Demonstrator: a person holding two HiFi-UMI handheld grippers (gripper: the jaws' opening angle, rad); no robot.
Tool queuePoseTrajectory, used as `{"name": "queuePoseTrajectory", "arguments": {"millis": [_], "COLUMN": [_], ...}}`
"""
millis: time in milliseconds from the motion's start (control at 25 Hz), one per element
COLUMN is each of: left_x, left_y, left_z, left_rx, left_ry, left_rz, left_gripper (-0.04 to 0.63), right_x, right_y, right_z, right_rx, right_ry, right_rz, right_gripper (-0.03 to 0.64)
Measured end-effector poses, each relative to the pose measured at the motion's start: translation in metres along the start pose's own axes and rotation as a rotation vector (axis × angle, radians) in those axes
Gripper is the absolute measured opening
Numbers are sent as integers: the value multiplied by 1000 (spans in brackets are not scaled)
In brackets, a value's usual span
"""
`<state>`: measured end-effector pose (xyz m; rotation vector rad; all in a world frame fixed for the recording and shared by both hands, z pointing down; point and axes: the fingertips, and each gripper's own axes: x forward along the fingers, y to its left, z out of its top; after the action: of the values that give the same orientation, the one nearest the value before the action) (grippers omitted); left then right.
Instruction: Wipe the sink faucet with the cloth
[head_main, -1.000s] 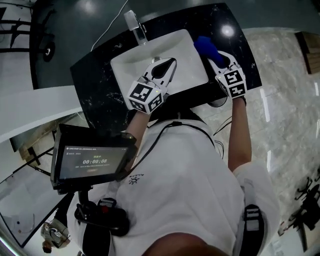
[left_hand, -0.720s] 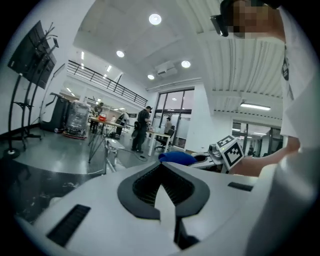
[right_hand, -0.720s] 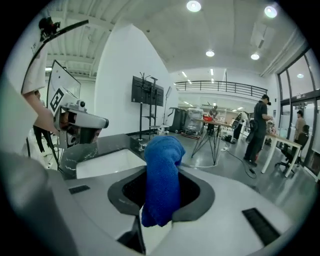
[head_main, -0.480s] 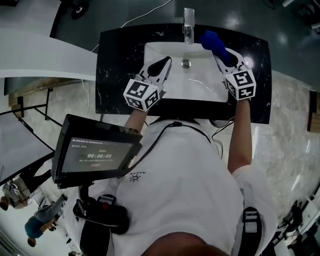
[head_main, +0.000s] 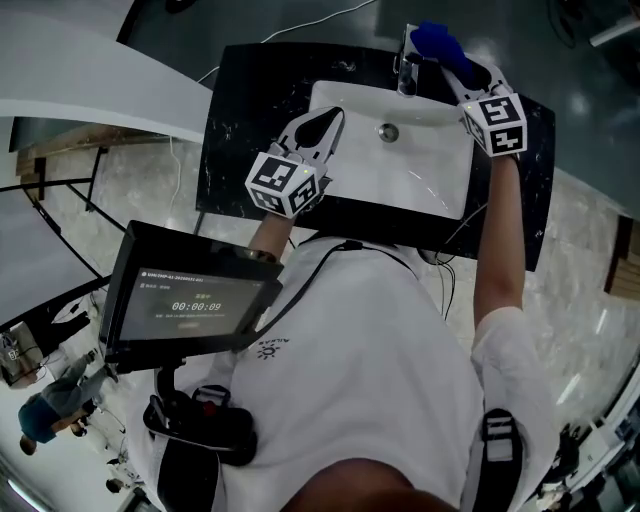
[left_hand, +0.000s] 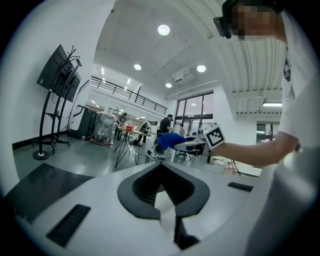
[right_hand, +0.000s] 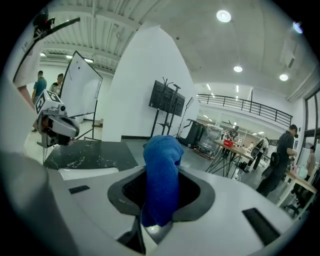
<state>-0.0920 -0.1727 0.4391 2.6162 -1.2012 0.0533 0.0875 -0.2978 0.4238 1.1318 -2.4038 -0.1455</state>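
Note:
The chrome faucet (head_main: 404, 62) stands at the back rim of the white sink (head_main: 430, 185), which is set in a black marble counter (head_main: 250, 100). My right gripper (head_main: 452, 58) is shut on a blue cloth (head_main: 433, 40), and the cloth sits right beside the faucet's top; whether they touch I cannot tell. In the right gripper view the cloth (right_hand: 161, 180) stands up between the jaws. My left gripper (head_main: 318, 128) hovers over the sink's left rim, shut and empty. The left gripper view looks level past its shut gripper (left_hand: 162, 172) at the cloth (left_hand: 170, 140).
The drain (head_main: 388, 131) lies in the middle of the basin. A tablet (head_main: 190, 305) hangs at the person's chest. Beyond the counter are a grey floor, a screen on a stand (right_hand: 167, 102), a whiteboard (right_hand: 80, 92), tripod tables and people standing.
My right gripper has carried the blue cloth from over the sink's right rim to the faucet at the back. The left gripper has shifted slightly along the left rim. The head camera has turned.

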Motion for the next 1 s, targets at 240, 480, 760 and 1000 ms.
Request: {"name": "queuePoseTrajectory", "arguments": {"millis": [240, 480, 760, 1000], "left_x": [-7, -15, -17, -14], "left_y": [-2, 1, 2, -3], "left_z": [-7, -10, -12, -13], "left_rx": [-6, -16, -19, -25], "left_ry": [17, 22, 25, 29], "left_rz": [13, 33, 39, 27], "left_gripper": [2, 2, 2, 2], "right_x": [43, 70, 78, 57], "right_y": [-42, -59, -30, 3], "right_z": [1, -4, -16, -32], "right_rx": [-85, -169, -371, -443], "right_ry": [72, 137, 221, 263], "right_rz": [-27, -32, 76, 246], "right_gripper": [109, 109, 109, 107]}}
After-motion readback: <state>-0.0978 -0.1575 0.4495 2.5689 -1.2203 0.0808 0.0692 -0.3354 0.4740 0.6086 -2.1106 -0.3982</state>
